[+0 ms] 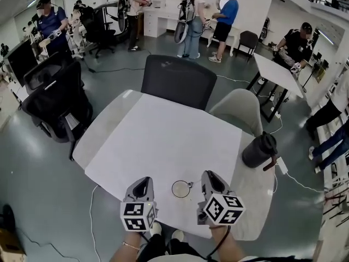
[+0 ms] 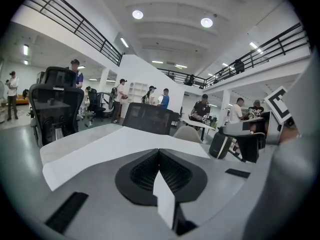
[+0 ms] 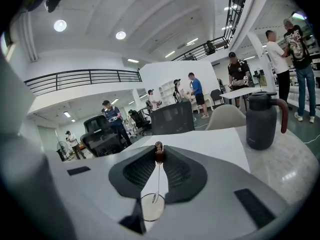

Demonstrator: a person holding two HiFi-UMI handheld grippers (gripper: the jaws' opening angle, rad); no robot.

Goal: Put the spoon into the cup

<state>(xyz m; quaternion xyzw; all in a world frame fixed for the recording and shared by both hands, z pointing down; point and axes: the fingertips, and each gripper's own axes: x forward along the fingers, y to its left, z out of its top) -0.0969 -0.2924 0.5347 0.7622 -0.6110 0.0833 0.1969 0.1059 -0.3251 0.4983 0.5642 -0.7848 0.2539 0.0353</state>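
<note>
My right gripper (image 3: pixel 159 149) is clamped on the brown end of the one spoon (image 3: pixel 158 179), whose bowl hangs at the mouth of the single glass cup (image 3: pixel 151 207) on the white desk (image 1: pixel 163 130). My left gripper (image 2: pixel 159 151) hovers alongside, jaws together on nothing. The lowering looks nearly finished, with only the release left. One dark jug (image 1: pixel 260 149) stands well apart.

head view looks down on the table (image 1: pixel 163 141); both gripper views skim low across it toward the black chair (image 2: pixel 147 119).
</note>
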